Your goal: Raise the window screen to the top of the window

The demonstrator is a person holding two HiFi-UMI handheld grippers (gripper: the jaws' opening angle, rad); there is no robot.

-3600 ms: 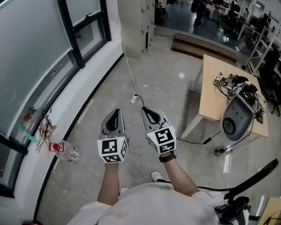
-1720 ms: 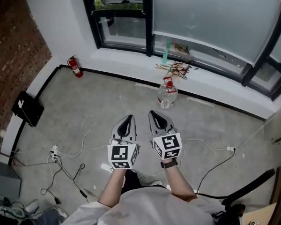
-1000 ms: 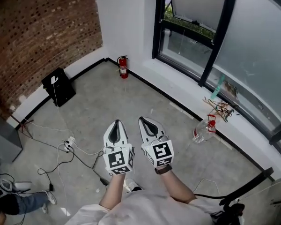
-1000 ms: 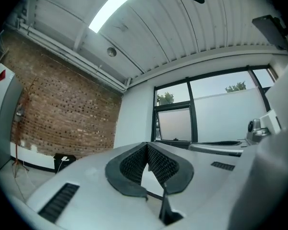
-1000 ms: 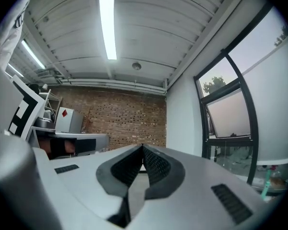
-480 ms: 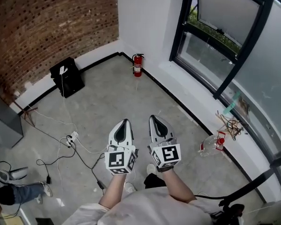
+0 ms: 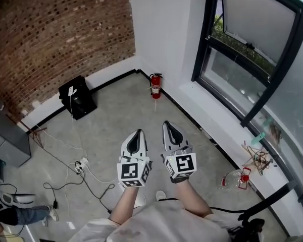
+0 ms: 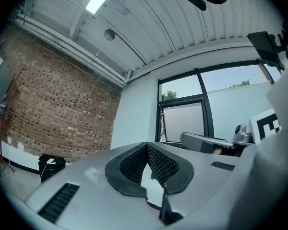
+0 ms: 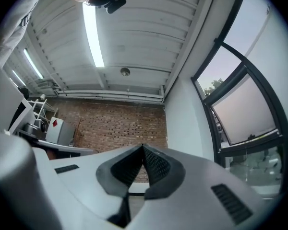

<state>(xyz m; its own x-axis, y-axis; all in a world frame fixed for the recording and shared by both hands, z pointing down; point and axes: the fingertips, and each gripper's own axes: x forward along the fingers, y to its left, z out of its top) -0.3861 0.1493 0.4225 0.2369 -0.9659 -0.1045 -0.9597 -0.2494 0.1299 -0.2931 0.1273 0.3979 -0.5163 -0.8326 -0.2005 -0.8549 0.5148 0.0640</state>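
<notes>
Tongs first: the left tongs (image 7: 136, 133) have both jaws pressed together with nothing between them, as the left gripper view confirms (image 8: 146, 145). The right tongs (image 7: 169, 123) are likewise pressed together and empty (image 9: 143, 148). Both are held side by side above the concrete floor (image 7: 121, 110), well apart from the window. Each carries a cube with black-and-white square markers; these are patterns, not readable text. The window screen (image 7: 257, 16) is the pale grey panel in the dark-framed window at upper right, touched by neither tongs. Its top is cut off by the edge of the head view. In the left gripper view its lower edge (image 8: 182, 121) is hidden behind the tongs' body, and a clear pane with a tree stands above it. The right gripper view shows the same panel (image 9: 245, 114) above a dark crossbar. A red fire extinguisher (image 7: 155, 85) stands by the white wall in the corner, its label too small to read. A black box (image 7: 78, 97) sits against the brick wall (image 7: 55, 39), with cables (image 7: 86, 173) on the floor near it. A plastic bottle (image 7: 236, 179) with a red cap stands by the sill, near a tangle of wires (image 7: 258, 158). A person's legs (image 7: 20, 215) are cut off at lower left.
</notes>
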